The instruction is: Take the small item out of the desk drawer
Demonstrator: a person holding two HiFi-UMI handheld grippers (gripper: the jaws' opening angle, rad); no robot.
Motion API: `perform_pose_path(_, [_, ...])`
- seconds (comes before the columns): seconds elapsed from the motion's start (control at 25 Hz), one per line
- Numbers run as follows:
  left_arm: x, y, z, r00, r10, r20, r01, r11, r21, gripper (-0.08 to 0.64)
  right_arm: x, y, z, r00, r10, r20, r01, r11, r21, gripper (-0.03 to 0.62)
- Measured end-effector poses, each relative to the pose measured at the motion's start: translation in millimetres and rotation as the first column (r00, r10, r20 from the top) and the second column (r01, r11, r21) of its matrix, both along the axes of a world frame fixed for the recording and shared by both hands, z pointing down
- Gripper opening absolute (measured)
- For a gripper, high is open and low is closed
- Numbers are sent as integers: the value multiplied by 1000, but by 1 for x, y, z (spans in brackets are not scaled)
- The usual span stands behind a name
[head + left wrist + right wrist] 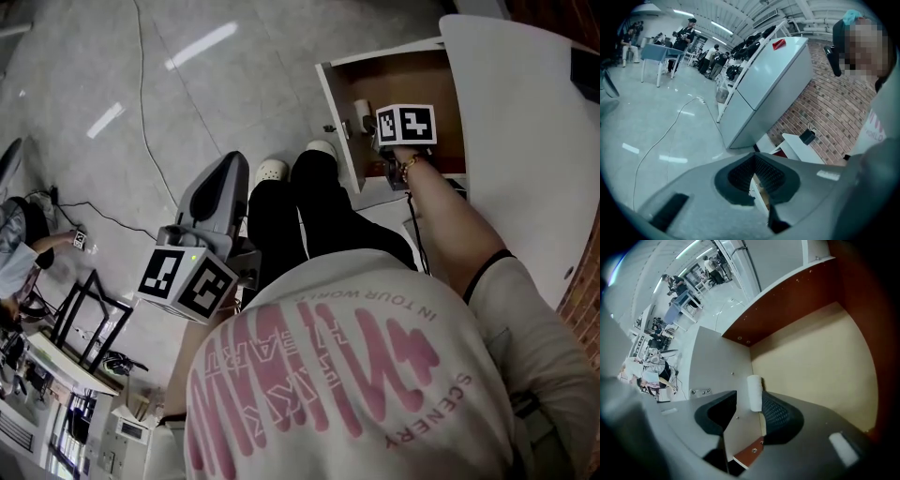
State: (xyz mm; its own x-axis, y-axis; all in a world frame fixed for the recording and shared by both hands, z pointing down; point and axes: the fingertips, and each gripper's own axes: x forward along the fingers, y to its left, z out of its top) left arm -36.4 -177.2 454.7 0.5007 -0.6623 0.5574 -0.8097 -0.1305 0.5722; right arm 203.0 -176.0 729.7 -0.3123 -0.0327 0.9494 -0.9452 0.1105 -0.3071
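Pale wood for the floor of the desk drawer (820,357), red-brown board along its sides, pulled wide open beside the white desk top (525,141). Inside the drawer, hard against one pale grey wall near a corner: the small item (754,393), a short white roll standing upright, with nothing else visible on the wood around it.

Reaching steeply down into the drawer, the right gripper (746,401), jaws spread apart and grasping nothing. The roll sits at the mouth of the gap, close beside one ribbed pad (778,416), no squeeze on it yet. Well outside the drawer, low at the person's side over the grey floor (112,75), the left gripper (753,158), jaws closed together at the tips with nothing between them.

Probably light, judging by its look. Possibly rolled paper, foam or chalk-like stock; exact material impossible to tell. Likely soft or brittle enough to suffer under a hard pinch, and round enough to roll off across the drawer if tipped.

Best taken across the middle of its height, pads on opposite flanks. Worth nudging a little clear of the drawer wall first, to leave room for the wall-side jaw. Gentle closing, then straight up and out of the drawer.
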Motion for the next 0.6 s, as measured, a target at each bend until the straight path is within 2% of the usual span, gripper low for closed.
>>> perform_pose_path(0.36, [-12,18,14,998,-61,17,62,998,-31,5,0,15,35,997,-76,-25,73,993,-89,183])
perform_pose_path(0.6, [-16,22,19,996,-86,8,86,995,-46,5,6,20,48,994,-97,-45,90,988,-125,187])
